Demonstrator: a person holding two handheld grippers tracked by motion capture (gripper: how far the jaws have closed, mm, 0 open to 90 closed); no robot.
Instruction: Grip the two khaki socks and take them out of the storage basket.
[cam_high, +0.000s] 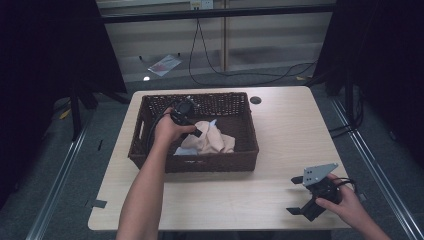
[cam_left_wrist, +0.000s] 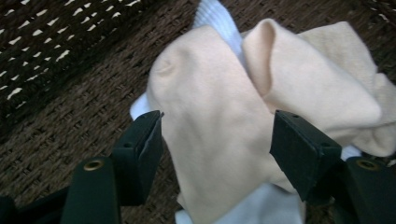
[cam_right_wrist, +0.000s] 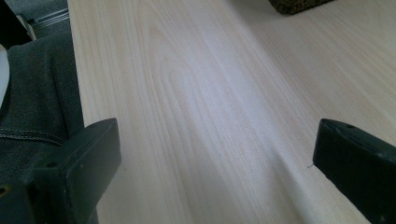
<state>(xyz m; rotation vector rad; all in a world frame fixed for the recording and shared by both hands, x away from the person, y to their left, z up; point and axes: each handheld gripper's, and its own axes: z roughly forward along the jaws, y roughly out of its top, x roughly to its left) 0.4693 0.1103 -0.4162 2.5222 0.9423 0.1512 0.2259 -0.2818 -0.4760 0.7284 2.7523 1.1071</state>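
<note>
A dim room with dark curtains at both sides was seen, and a grey floor (cam_high: 60, 165) on which a black cable (cam_high: 235, 75) and a pale scrap of sheet (cam_high: 164, 64) lay beyond a light wooden rectangular worktop (cam_high: 280, 130). On the left half of the worktop a dark brown woven wicker basket (cam_high: 195, 162) was set, with a small dark round hole (cam_high: 255, 100) in the worktop just beyond its far right corner.

The left forearm was stretched forward from the bottom edge over the basket's near wall, with the left hand (cam_high: 167, 129) wrapped round the left claw (cam_left_wrist: 217, 140) and turned down into the basket. In the left gripper view the jaws were spread wide on either side of a cream-coloured soft cloth bundle (cam_left_wrist: 224, 116), which lay on the basket floor over a white ribbed cloth (cam_left_wrist: 219, 14). The left jaw's inner face was just against the edge of the cream cloth; whether the right jaw touched it could not be told. Nothing was gripped.

The right hand (cam_high: 345, 202) was held low at the near right corner of the worktop, well apart from the basket, with the right claw (cam_high: 299, 195) pointed leftward. Its jaws were wide apart and empty above bare wood, as the right gripper view showed. A dark grey trouser leg (cam_right_wrist: 37, 93) was seen past the worktop's edge there.

The left claw's tips were largely hidden by the hand in the high view, and the lower part of the white cloth was covered by the cream bundle. What kind of garment the bundle was could not be made out.
</note>
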